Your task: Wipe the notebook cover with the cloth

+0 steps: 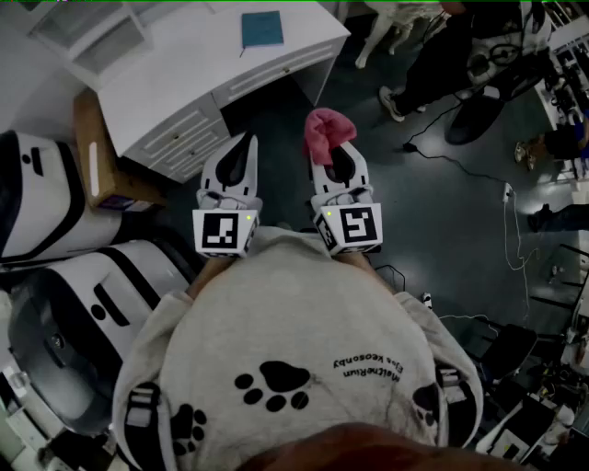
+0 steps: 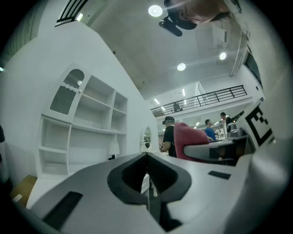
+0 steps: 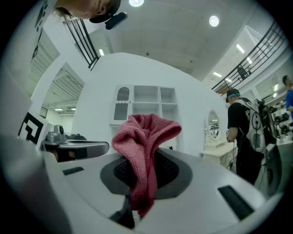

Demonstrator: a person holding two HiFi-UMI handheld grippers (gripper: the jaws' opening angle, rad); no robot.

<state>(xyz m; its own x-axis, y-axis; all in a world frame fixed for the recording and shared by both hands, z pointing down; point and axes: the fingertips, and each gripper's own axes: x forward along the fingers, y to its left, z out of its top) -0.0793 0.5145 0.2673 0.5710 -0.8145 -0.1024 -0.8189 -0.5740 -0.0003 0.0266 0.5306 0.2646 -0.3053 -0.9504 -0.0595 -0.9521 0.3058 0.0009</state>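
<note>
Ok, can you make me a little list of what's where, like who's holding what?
notebook: blue, lying flat on the white desk, nothing touching it
cloth: pink, bunched up, sticking out of the right gripper
right gripper: shut on the cloth, held over the dark floor, short of the desk
left gripper: jaws together, nothing between them, beside the right gripper
wiping: not yet started; cloth and notebook are apart
</note>
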